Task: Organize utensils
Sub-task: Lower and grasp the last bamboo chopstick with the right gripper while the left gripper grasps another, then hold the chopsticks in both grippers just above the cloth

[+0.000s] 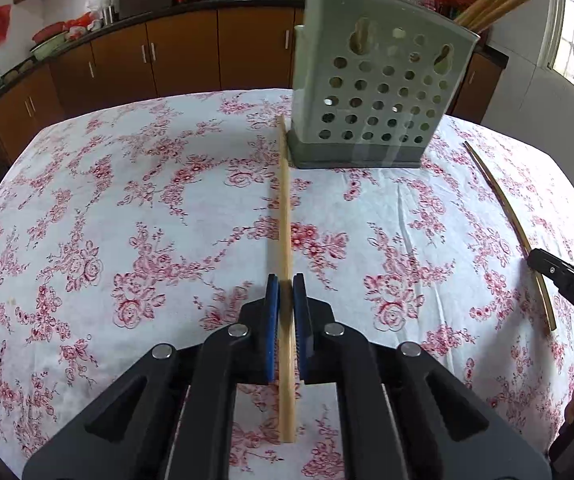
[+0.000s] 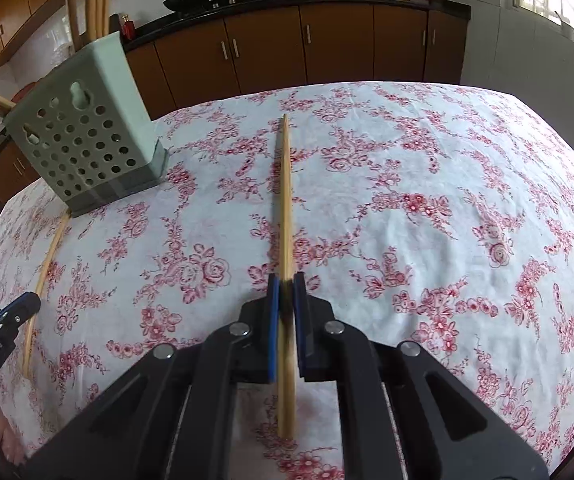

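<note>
Left wrist view: a table under a white cloth printed with red roses [image 1: 127,208] fills the scene. At centre, the left gripper [image 1: 286,284] has its blue pads pressed together on a pale wooden chopstick [image 1: 285,208], which runs straight away from the camera. Its far tip ends just beside the base of a grey-green perforated utensil holder [image 1: 375,92] standing upright near the table's far edge, with more chopsticks poking out of its top. To the right, a second chopstick [image 1: 511,216] lies on the cloth, and the right gripper's black finger crosses it at the frame's edge.

Right wrist view: the holder [image 2: 87,136] stands far left, the left gripper [image 2: 23,306] low beside it. At centre, the right gripper [image 2: 286,282] is clamped tight on its own chopstick [image 2: 285,200], pointing toward the far table edge. Brown kitchen cabinets [image 2: 327,40] line the background.
</note>
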Demonstrator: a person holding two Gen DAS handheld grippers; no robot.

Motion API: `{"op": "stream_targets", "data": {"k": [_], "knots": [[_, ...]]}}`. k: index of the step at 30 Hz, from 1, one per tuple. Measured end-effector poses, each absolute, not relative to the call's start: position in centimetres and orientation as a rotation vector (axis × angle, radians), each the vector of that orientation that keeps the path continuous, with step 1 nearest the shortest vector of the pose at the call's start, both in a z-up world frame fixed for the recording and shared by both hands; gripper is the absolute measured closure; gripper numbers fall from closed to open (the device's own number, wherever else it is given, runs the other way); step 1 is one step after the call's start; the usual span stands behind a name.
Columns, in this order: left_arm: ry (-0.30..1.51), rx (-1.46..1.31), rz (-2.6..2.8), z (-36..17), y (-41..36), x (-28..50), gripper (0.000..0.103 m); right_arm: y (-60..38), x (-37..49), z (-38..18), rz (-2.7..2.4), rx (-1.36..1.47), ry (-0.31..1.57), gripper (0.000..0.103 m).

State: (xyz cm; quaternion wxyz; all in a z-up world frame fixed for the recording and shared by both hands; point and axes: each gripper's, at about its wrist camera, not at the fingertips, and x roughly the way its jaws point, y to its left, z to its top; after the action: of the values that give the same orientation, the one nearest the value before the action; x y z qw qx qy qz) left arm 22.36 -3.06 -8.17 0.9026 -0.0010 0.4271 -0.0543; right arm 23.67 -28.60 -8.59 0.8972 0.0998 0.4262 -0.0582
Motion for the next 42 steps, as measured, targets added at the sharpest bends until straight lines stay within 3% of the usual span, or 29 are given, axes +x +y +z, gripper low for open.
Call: {"op": "stream_targets", "data": {"k": [11, 42], "knots": [[0.872, -0.033, -0.037, -8.0, 4.0, 24.1, 0.095, -25.6, 25.2, -8.6, -0.055, 0.123, 0.875, 0.095], [0.874, -0.05, -0.046, -8.1, 4.3, 24.4, 0.093, -25.5, 25.1, -8.7, -0.059, 0.083, 0.878, 0.091]]}}
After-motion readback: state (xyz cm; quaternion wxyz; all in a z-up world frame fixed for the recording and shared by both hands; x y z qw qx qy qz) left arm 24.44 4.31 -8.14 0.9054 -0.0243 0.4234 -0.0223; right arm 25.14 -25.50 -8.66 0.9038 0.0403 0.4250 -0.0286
